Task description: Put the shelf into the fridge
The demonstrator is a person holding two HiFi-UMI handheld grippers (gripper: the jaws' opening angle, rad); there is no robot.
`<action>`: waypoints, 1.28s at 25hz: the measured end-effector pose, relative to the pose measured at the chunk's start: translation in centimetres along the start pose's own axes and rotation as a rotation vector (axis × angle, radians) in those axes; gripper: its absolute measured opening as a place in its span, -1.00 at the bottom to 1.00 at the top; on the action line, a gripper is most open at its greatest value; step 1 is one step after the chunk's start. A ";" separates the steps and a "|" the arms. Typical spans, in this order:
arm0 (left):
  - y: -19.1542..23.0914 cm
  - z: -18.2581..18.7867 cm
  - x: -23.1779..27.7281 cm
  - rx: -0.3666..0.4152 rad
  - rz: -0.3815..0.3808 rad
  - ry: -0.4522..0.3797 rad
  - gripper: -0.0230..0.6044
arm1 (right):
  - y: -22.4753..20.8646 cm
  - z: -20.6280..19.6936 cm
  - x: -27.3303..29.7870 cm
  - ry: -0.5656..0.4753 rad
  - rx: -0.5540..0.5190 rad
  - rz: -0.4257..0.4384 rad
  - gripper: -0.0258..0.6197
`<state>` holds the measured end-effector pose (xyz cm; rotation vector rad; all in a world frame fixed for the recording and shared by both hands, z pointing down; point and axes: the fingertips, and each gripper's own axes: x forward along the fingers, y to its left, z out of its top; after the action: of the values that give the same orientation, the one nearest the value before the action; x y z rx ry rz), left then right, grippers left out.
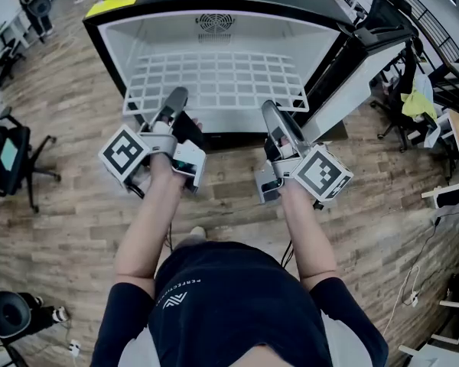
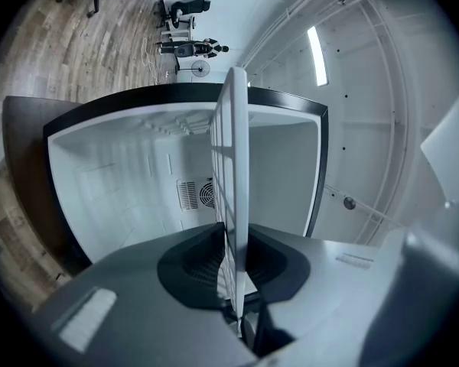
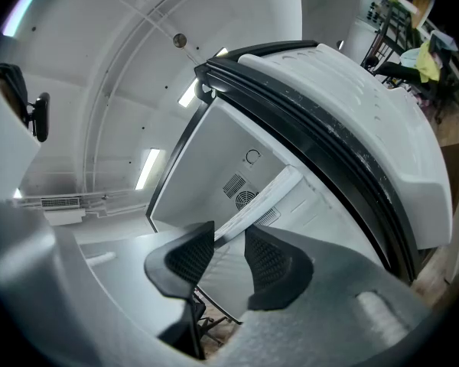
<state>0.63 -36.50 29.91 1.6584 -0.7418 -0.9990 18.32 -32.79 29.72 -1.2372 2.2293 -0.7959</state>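
Note:
A white wire shelf (image 1: 214, 79) lies flat, partway inside the open fridge (image 1: 321, 44), with its front edge sticking out towards me. My left gripper (image 1: 174, 99) is shut on the left of that front edge. In the left gripper view the shelf (image 2: 234, 151) stands edge-on, with both pads pressing on it at the gripper (image 2: 233, 243). My right gripper (image 1: 269, 112) is at the right of the front edge. Its jaws (image 3: 229, 247) stand apart, the shelf's rim (image 3: 264, 197) runs into the gap, and neither pad presses on it.
The fridge's door (image 1: 367, 75) hangs open to the right, close to my right gripper, with its black seal (image 3: 352, 121) showing. A black office chair (image 1: 11, 159) stands at the left on the wooden floor (image 1: 76, 205). Desks and chairs (image 1: 436, 90) crowd the right.

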 end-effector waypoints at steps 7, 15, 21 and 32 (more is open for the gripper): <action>0.5 0.5 0.9 0.014 -0.001 0.015 -0.76 | -0.4 0.2 1.0 0.001 -0.014 -0.004 -0.52; 0.4 0.7 1.2 0.050 -0.024 0.036 -0.72 | -0.6 0.3 1.3 -0.013 -0.022 -0.019 -0.50; 0.2 0.8 0.4 0.031 -0.039 0.021 -0.73 | -0.8 0.3 0.9 -0.021 -0.055 -0.048 -0.46; -0.6 1.2 -3.6 0.080 -0.050 -0.008 -0.70 | 0.4 -0.4 -1.6 -0.029 -0.118 -0.089 -0.50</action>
<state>-2.12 -33.84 30.09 1.7508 -0.7575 -1.0226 18.63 -31.09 29.88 -1.4027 2.2393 -0.6824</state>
